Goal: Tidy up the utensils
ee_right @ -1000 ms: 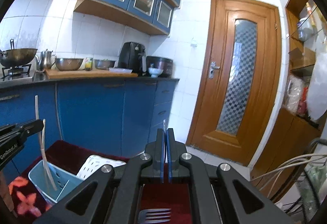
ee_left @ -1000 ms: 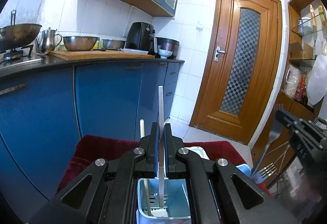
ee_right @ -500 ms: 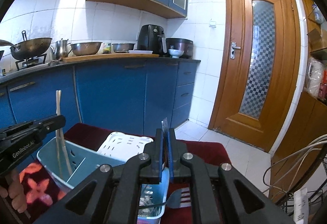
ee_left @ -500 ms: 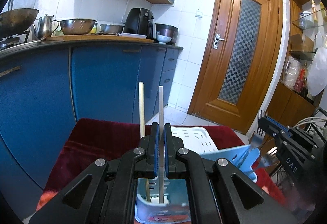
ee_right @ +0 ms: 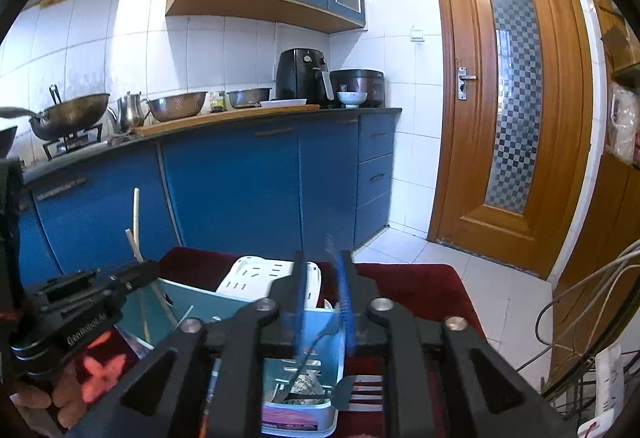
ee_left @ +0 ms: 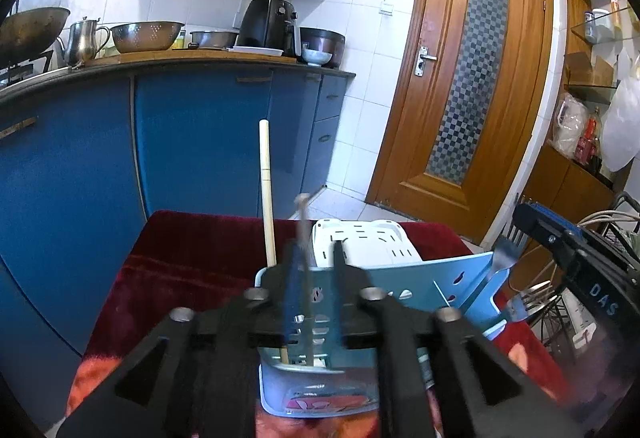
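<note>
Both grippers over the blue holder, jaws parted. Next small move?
Probably lift both straight up and clear. The left gripper has just opened; its chopstick stands loose in the blue holder beside another. The right gripper has also just opened, with nothing visibly pinched.

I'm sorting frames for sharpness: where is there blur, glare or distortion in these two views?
Left wrist view: the chopstick between the left tool's parted blue pads is motion-smeared, the upright one stays crisp, and the door bows from the fisheye. Right wrist view: the right tool's blue pads are streaked, the fork is sharp, and daylight washes the wall tiles.
</note>
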{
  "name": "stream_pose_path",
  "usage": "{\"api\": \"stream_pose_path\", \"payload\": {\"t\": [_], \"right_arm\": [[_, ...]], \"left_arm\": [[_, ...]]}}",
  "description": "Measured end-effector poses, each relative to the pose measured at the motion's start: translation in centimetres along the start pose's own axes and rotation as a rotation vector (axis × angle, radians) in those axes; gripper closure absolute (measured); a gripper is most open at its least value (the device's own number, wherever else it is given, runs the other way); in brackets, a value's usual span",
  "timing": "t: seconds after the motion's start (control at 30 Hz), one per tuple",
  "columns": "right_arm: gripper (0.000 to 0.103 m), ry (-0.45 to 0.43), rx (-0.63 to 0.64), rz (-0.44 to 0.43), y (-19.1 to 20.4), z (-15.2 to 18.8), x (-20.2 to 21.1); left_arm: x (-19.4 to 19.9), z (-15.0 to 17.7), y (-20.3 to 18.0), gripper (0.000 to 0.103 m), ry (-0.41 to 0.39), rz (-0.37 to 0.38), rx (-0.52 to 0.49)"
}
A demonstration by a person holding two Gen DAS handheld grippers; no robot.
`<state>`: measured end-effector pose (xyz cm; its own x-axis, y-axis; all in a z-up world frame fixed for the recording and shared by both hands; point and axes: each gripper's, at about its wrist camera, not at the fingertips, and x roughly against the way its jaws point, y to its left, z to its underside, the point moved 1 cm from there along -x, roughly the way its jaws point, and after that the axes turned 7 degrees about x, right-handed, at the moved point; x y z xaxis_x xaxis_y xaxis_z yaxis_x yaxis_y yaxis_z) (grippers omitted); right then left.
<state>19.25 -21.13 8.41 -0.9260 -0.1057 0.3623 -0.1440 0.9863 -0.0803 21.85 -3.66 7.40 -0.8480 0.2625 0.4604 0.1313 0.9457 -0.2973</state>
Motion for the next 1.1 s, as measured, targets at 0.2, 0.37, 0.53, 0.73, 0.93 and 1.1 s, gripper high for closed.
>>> {"api": "stream_pose_path", "payload": {"t": [0.2,0.37,0.53,0.73,0.93,1.1], "right_arm": [[0.071,-0.025,-0.058,-0.042,-0.7,-0.4,1.5],[0.066,-0.047,-0.11,-0.084,-1.2,-0.8,3.0],[0.066,-0.061,-0.134,-0.108,-1.4,-1.0,4.9],[0.066,-0.048,-0.166,-0.135,-1.5,-0.8,7.0],[0.066,-0.033,-0.18,-0.152,-1.2,-0.5,8.9],[0.066,-0.021,-0.194,-0.166,-1.0,0.1,10.5]], "left_arm": [[1.2,-0.2,-0.2,0.074,-0.005,-0.002,-0.01],[2.4,-0.3,-0.2,0.073,0.006,0.006,-0.007],[3.9,-0.5,0.0,0.073,0.003,0.009,-0.014],[6.4,-0.6,-0.1,0.073,-0.003,0.011,-0.023],[8.7,-0.4,-0.2,0.073,0.001,0.008,-0.045],[10.6,0.3,-0.2,0.073,0.018,0.009,-0.05]]}}
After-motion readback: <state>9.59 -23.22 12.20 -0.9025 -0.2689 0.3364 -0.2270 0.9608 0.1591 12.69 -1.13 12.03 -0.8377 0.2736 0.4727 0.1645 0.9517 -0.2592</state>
